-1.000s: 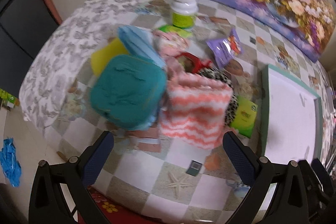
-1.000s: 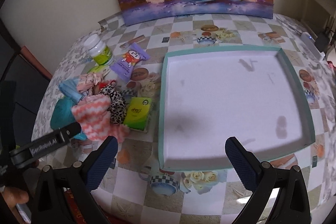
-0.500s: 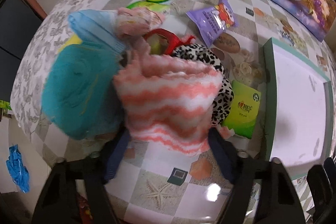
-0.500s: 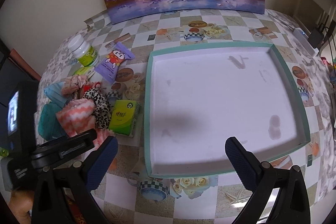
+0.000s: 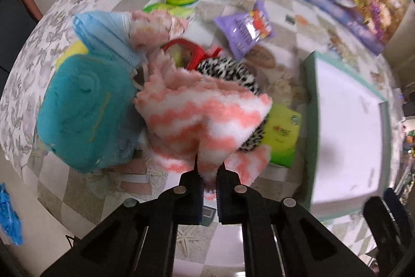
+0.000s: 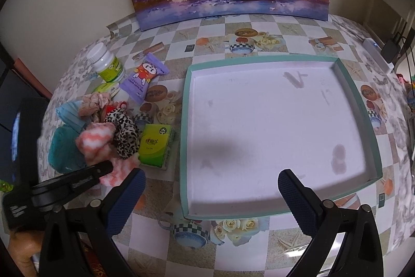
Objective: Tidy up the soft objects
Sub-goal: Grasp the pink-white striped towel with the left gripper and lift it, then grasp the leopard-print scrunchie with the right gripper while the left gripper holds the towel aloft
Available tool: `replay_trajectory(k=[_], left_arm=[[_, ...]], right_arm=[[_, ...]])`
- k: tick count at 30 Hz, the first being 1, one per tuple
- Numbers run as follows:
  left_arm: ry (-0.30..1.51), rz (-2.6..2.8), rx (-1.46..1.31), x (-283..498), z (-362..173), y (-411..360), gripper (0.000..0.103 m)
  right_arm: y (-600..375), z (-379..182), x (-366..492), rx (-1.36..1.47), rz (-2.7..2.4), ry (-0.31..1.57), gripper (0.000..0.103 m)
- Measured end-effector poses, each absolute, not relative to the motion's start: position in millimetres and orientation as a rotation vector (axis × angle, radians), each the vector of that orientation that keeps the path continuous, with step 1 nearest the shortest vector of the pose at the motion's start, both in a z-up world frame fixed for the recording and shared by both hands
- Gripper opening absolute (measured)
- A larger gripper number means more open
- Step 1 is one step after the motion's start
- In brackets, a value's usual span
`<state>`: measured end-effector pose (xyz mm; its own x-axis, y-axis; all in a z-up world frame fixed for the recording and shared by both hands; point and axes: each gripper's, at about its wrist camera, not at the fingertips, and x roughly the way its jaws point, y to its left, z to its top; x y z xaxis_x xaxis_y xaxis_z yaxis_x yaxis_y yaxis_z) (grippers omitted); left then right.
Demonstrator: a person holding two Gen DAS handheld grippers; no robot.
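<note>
Pinching a fold of the pink-and-white striped fuzzy cloth (image 5: 205,118), the left hand-held gripper (image 5: 207,174) has its jaws nearly together with only the plush fabric between them. The cloth sits in the pile of soft things on the surface (image 6: 233,251), its lower edge trailing on the checkered cover. It lies against the teal plush pad (image 5: 85,110) on one side and over the leopard-print scrunchie (image 5: 230,72) on the other, with the green tissue pack (image 5: 281,136) just beside it. The right hand-held gripper (image 6: 210,186) hangs wide open over the near edge of the teal-rimmed tray (image 6: 184,136), holding nothing.

The step in hand looks like lifting the cloth clear to carry it to the tray. Doing it well probably means rising straight up first, so the trailing edge does not drag the scrunchie or tissue pack along. The grip is on a thin fold, so a slow lift would guard against it slipping. The white tray floor (image 6: 272,121) offers plenty of room to lay it flat.
</note>
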<state>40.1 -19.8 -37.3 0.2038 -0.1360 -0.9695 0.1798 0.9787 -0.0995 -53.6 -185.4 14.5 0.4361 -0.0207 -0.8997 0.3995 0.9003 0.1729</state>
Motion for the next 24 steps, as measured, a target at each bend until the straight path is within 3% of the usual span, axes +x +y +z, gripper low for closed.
replay_trajectory(k=[24], left_arm=[[0.911, -0.371, -0.151, 24, 74, 14, 0.006]], right_arm=[[-174, 41, -43, 0.397, -0.154, 0.951, 0.102]])
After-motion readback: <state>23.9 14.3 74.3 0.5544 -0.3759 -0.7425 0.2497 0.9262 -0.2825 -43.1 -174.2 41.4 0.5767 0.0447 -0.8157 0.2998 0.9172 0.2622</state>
